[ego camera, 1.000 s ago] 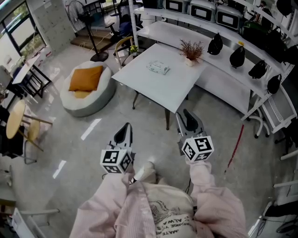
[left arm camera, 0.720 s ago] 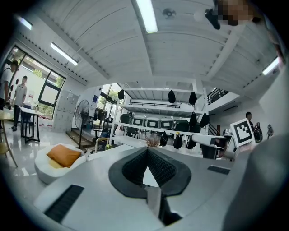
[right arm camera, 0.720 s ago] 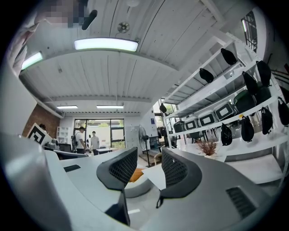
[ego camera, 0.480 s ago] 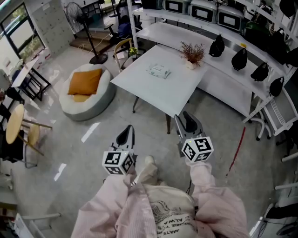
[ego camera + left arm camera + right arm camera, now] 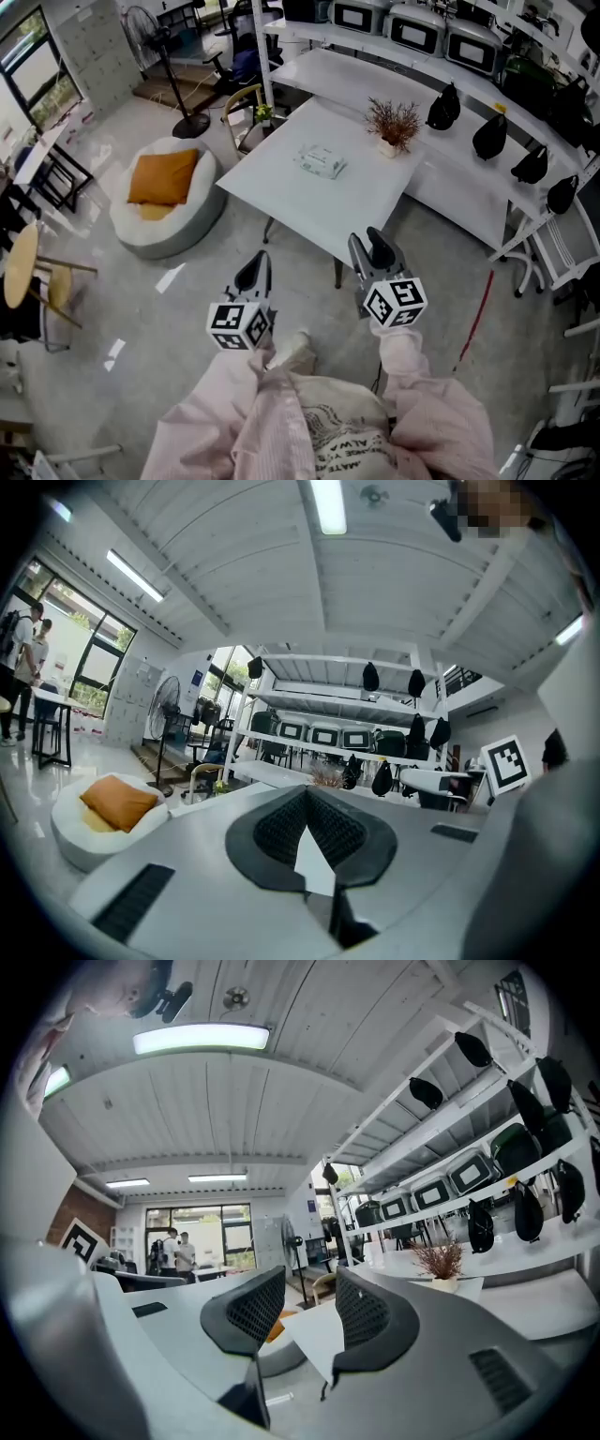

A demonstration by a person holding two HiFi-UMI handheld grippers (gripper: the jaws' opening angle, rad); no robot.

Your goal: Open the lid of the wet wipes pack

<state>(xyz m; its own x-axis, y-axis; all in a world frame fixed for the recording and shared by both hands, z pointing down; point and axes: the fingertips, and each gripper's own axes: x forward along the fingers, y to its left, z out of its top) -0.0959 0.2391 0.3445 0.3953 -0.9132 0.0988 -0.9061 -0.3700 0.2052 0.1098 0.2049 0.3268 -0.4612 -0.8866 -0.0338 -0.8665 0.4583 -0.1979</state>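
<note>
My left hand-held gripper (image 5: pixel 258 259), lower centre, is closed and empty. My right hand-held gripper (image 5: pixel 367 239) has jaws just opened, holding nothing. Wipes (image 5: pixel 321 161) lie on the surface (image 5: pixel 281 187), upper centre.

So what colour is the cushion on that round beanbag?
The cushion is orange, and the beanbag under it is white. The head view shows it best.

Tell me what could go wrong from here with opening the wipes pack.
The wet wipes pack lies loose on the table: tugging it open may drag it unless one gripper pins it. The potted plant stands nearby; the open right gripper could tip it when reaching. The left gripper is shut, not ready to grasp.
</note>
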